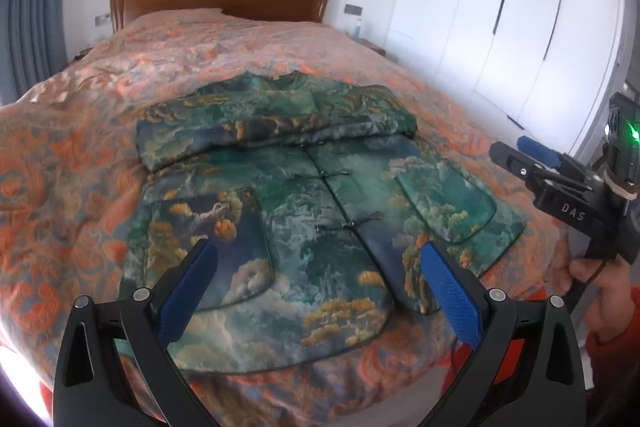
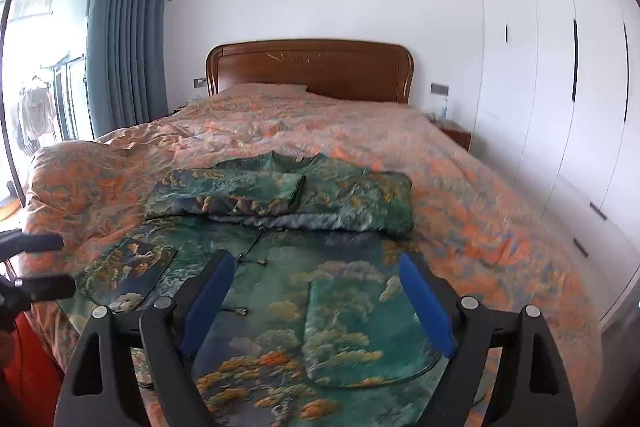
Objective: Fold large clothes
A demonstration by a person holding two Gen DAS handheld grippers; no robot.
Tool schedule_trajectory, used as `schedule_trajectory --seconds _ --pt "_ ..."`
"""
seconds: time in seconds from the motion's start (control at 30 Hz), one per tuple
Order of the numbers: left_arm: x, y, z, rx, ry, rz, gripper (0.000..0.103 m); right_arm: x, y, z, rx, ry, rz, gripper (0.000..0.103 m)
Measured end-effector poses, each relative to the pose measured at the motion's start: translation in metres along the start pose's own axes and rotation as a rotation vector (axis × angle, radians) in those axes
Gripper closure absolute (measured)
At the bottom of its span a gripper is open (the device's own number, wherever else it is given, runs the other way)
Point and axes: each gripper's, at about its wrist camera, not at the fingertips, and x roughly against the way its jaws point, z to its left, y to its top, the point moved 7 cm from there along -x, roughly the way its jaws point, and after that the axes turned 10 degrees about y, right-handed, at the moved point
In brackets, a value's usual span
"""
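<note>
A green and blue printed jacket (image 1: 304,211) lies flat, front up, on the bed, its hem toward me. Both sleeves (image 1: 280,115) are folded across the chest. It also shows in the right wrist view (image 2: 320,287), with the folded sleeves (image 2: 280,195) across the top. My left gripper (image 1: 316,275) is open and empty, hovering over the hem's left half. My right gripper (image 2: 316,291) is open and empty over the right half, above a patch pocket (image 2: 360,331). The right gripper also shows in the left wrist view (image 1: 516,155). The left gripper appears at the left edge of the right wrist view (image 2: 44,265).
The bed has an orange floral quilt (image 1: 80,115) and a wooden headboard (image 2: 312,67). White wardrobes (image 2: 560,87) line the right side. A nightstand (image 2: 452,131) stands beside the headboard. A blue curtain (image 2: 124,39) and a window are at the left.
</note>
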Motion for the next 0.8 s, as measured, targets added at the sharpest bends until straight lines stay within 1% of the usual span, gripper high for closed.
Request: schedule_trajectory --seconds 0.1,0.27,0.4,0.53,0.7,0.8 --pt "0.003 -0.002 0.002 -0.013 0.024 -0.012 0.002 -0.003 -0.003 0.007 -0.017 0.035 0.001 0.016" --pt "0.002 -0.006 0.006 -0.010 0.048 -0.005 0.002 -0.009 -0.005 0.026 0.017 0.061 0.007 0.016" --pt "0.003 -0.006 0.011 -0.018 0.079 -0.020 0.002 -0.009 -0.008 0.035 0.042 0.072 0.011 0.016" --pt "0.001 -0.005 0.014 -0.013 0.092 -0.020 0.002 -0.007 -0.006 0.035 0.062 0.051 -0.002 0.016" --pt "-0.005 -0.008 0.016 -0.014 0.104 0.000 0.002 -0.011 -0.009 0.027 0.025 0.052 0.015 0.016" --pt "-0.006 -0.007 0.016 -0.016 0.106 -0.003 0.002 -0.015 -0.013 0.025 0.012 0.057 0.030 0.016"
